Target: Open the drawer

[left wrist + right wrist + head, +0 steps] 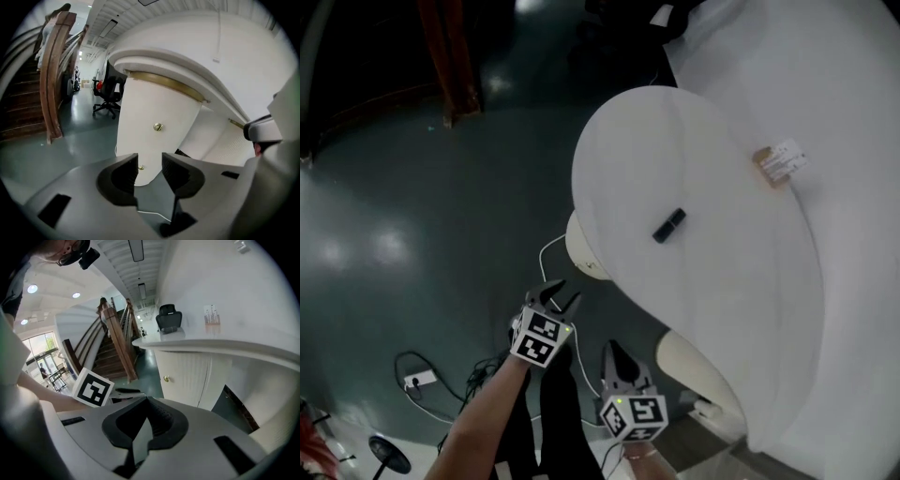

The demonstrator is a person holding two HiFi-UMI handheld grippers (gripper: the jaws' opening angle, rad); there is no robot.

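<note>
A cream rounded drawer cabinet [159, 117] stands under the white curved desk [703, 187]. Its front carries an upper brass knob [158, 126] and a lower brass knob [140, 167]. My left gripper [150, 161] is open just short of this front; the lower knob shows by the left jaw's inner edge, untouched. From above, the left gripper [562, 300] points at the cabinet [581, 248]. My right gripper [146, 404] is shut and empty, behind and to the right of the left one [614, 361]. It faces a ribbed cabinet front with a brass knob [166, 378].
A small black object [669, 225] and a card stand [780, 162] rest on the desk. A second cream cabinet [694, 361] is at the lower right. Cables and a power strip [419, 380] lie on the dark floor. A wooden stair post [51, 84] and office chair [107, 96] stand beyond.
</note>
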